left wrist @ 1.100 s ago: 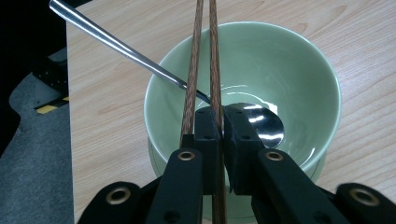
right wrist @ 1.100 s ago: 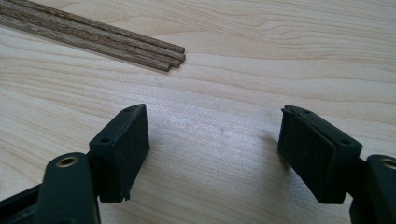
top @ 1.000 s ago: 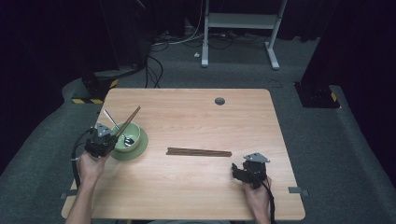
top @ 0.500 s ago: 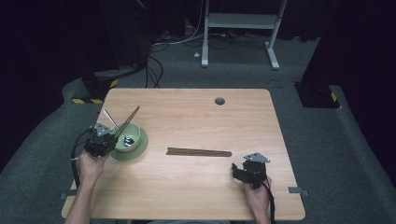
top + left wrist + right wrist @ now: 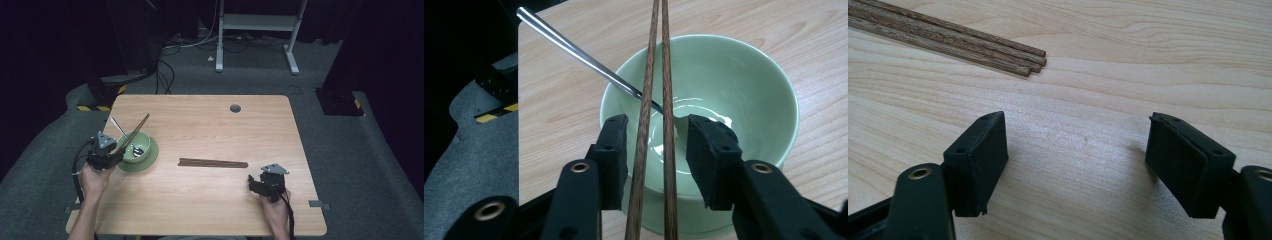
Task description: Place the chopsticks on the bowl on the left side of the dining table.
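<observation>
Bare tabletop [image 5: 210,130] around right gripper [image 5: 1075,160], jaws spread; left gripper's [image 5: 656,145] just-opening jaws flanking chopsticks [image 5: 655,75] over bowl [image 5: 749,85].

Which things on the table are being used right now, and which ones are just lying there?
In use:
- left gripper, jaws just opened, pads off the chopsticks
- pair of chopsticks leaning in the bowl
- green bowl
- spoon in the bowl

Just lying about:
- bundle of chopsticks mid-table
- right gripper, open, holding nothing
</observation>
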Demonstrator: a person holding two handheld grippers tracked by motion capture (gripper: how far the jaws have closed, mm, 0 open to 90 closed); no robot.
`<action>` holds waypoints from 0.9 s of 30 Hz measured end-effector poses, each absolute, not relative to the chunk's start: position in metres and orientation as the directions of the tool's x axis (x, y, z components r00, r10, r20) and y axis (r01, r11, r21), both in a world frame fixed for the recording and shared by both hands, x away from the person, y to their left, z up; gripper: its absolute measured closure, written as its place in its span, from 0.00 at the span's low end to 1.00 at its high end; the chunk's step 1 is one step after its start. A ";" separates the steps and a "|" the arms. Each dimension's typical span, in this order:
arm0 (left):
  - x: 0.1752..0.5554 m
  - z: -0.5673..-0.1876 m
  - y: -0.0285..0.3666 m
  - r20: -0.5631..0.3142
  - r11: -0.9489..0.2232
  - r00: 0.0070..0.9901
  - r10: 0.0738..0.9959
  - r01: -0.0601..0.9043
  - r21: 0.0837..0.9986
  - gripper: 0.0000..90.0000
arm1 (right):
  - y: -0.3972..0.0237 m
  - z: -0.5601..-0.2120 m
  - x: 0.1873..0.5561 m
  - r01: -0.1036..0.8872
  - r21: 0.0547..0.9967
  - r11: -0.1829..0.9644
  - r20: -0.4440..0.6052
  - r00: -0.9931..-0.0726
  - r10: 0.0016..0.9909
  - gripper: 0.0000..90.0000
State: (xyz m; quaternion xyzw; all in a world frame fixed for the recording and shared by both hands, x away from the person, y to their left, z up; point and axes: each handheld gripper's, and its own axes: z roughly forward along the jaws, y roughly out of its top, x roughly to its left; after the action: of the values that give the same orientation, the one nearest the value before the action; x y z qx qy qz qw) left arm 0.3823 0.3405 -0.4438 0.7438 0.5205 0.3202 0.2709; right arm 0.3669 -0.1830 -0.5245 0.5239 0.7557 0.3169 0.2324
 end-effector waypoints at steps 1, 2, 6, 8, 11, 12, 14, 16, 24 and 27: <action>0.382 -0.444 0.342 0.186 -0.301 0.247 0.951 0.602 0.739 0.64 | -0.183 -0.525 0.367 0.645 0.723 0.248 -0.018 -0.342 0.940 0.27; 0.382 -0.444 0.343 0.176 -0.289 0.240 0.955 0.606 0.742 0.63 | -0.183 -0.525 0.367 0.644 0.723 0.250 -0.019 -0.343 0.939 0.27; 0.381 -0.445 0.349 0.151 -0.262 0.226 0.962 0.616 0.743 0.60 | -0.183 -0.524 0.367 0.646 0.722 0.248 -0.018 -0.341 0.940 0.27; 0.381 -0.446 0.351 0.132 -0.244 0.221 0.966 0.620 0.745 0.59 | -0.183 -0.524 0.367 0.646 0.722 0.247 -0.017 -0.341 0.940 0.27; 0.381 -0.447 0.352 0.121 -0.234 0.218 0.968 0.630 0.741 0.57 | -0.183 -0.524 0.367 0.646 0.722 0.248 -0.018 -0.341 0.940 0.27; 0.381 -0.448 0.353 0.116 -0.231 0.218 0.969 0.632 0.740 0.57 | -0.183 -0.524 0.367 0.645 0.722 0.250 -0.019 -0.343 0.939 0.27; 0.382 -0.449 0.353 0.119 -0.235 0.220 0.968 0.637 0.734 0.57 | -0.183 -0.524 0.367 0.646 0.722 0.248 -0.018 -0.341 0.940 0.27; 0.382 -0.449 0.354 0.117 -0.234 0.221 0.968 0.640 0.732 0.58 | -0.183 -0.524 0.367 0.645 0.723 0.248 -0.018 -0.341 0.940 0.27; 0.382 -0.449 0.358 0.113 -0.232 0.221 0.969 0.648 0.726 0.60 | -0.183 -0.525 0.367 0.643 0.723 0.251 -0.020 -0.344 0.939 0.27; 0.383 -0.449 0.362 0.105 -0.217 0.208 0.973 0.651 0.728 0.60 | -0.183 -0.524 0.367 0.645 0.723 0.250 -0.019 -0.342 0.939 0.27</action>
State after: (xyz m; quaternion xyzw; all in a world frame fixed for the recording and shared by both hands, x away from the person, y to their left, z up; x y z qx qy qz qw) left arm 0.3835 0.3618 -0.4491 0.7251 0.5597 0.2880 0.2794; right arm 0.3669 -0.1829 -0.5245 0.5242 0.7555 0.3169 0.2324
